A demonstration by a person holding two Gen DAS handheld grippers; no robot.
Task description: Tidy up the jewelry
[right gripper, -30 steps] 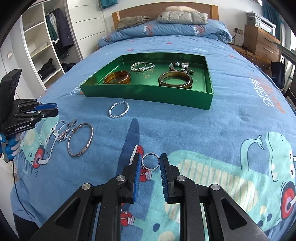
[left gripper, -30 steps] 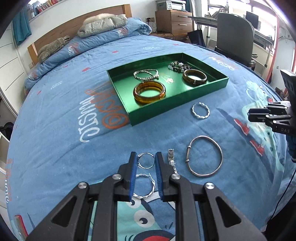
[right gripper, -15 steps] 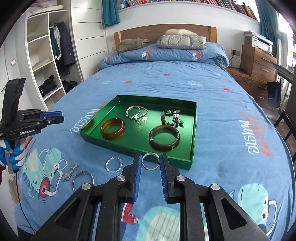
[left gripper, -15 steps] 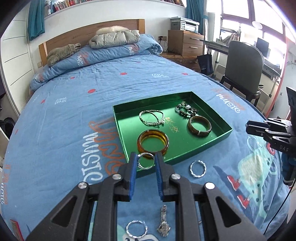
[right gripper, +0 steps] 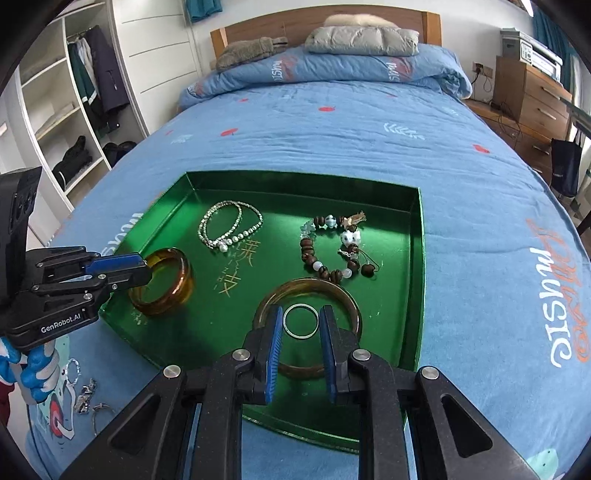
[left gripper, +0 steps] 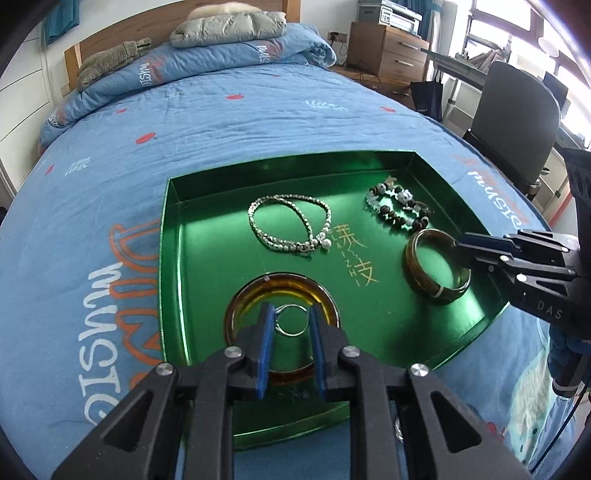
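Observation:
A green tray (left gripper: 173, 266) (right gripper: 415, 266) lies on the blue bedspread. It holds an amber bangle (left gripper: 240, 302) (right gripper: 181, 273), a dark brown bangle (left gripper: 436, 291) (right gripper: 351, 295), a silver bead bracelet (left gripper: 288, 225) (right gripper: 229, 225) and a wooden bead bracelet (left gripper: 395, 210) (right gripper: 332, 251). My left gripper (left gripper: 291, 317) is shut on a small silver ring (left gripper: 291, 326) above the amber bangle. My right gripper (right gripper: 301, 317) is shut on a plain silver ring (right gripper: 300, 321) above the dark brown bangle.
More silver jewelry (right gripper: 83, 391) lies on the bedspread left of the tray in the right wrist view. Folded quilts and a headboard (right gripper: 325, 22) are at the far end. A chair (left gripper: 513, 122) and drawers (left gripper: 388, 44) stand beside the bed.
Both grippers lifted their rings from the bedspread and moved forward over the tray. They now hang lower and closer above the bangles.

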